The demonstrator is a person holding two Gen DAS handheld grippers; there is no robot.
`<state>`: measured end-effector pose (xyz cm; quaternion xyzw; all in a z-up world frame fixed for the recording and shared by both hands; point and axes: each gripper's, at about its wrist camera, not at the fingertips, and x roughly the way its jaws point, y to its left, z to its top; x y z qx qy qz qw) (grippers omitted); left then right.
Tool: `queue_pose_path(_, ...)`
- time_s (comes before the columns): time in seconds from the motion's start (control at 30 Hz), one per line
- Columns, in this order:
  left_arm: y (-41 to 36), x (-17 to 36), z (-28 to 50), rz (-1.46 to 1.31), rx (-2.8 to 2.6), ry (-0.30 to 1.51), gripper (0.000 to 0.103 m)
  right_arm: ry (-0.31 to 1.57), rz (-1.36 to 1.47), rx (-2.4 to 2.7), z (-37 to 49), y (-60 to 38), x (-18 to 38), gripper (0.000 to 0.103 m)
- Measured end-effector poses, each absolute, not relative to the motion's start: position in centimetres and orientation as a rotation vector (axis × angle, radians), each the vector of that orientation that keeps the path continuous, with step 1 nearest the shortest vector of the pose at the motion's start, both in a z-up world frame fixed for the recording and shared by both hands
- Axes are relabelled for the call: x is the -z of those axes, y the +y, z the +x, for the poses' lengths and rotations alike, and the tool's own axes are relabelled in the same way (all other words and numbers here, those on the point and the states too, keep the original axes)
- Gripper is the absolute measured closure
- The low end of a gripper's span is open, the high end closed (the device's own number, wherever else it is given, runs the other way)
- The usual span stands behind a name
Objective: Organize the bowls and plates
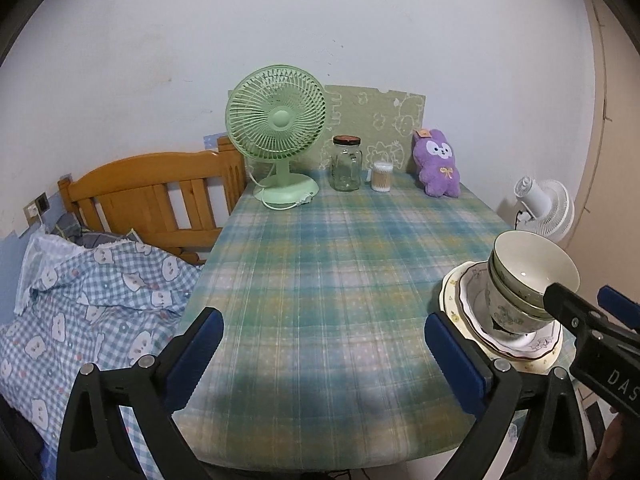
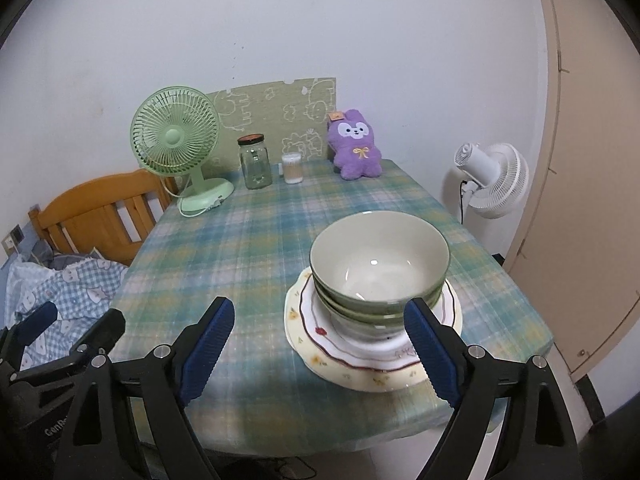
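A stack of green bowls (image 2: 380, 276) sits on stacked plates (image 2: 316, 356) on the plaid table (image 2: 248, 248), near its front right. The stack also shows in the left wrist view, bowls (image 1: 528, 280) on plates (image 1: 456, 296), at the right. My right gripper (image 2: 320, 348) is open and empty, just in front of the stack, its right finger (image 2: 432, 348) beside the bowls. My left gripper (image 1: 324, 360) is open and empty over the table's front. The right gripper (image 1: 588, 304) shows in the left wrist view next to the bowls.
At the table's back stand a green fan (image 1: 276, 132), a glass jar (image 1: 346, 164), a cotton swab box (image 1: 382, 176) and a purple plush toy (image 1: 438, 164). A bed with a wooden headboard (image 1: 152, 196) lies left. A white fan (image 2: 492, 180) stands right.
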<state>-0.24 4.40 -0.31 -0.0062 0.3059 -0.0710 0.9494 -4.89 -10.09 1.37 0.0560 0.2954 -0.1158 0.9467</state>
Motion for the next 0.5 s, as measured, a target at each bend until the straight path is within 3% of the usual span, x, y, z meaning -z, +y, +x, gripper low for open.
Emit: queue_pose_path(0.5, 3.7, 0.9, -2.3, -0.009, 0.119, 0.581, 0.0, 0.58, 0.098, 0.203, -6.5, -10.4, -0.3, 0.014)
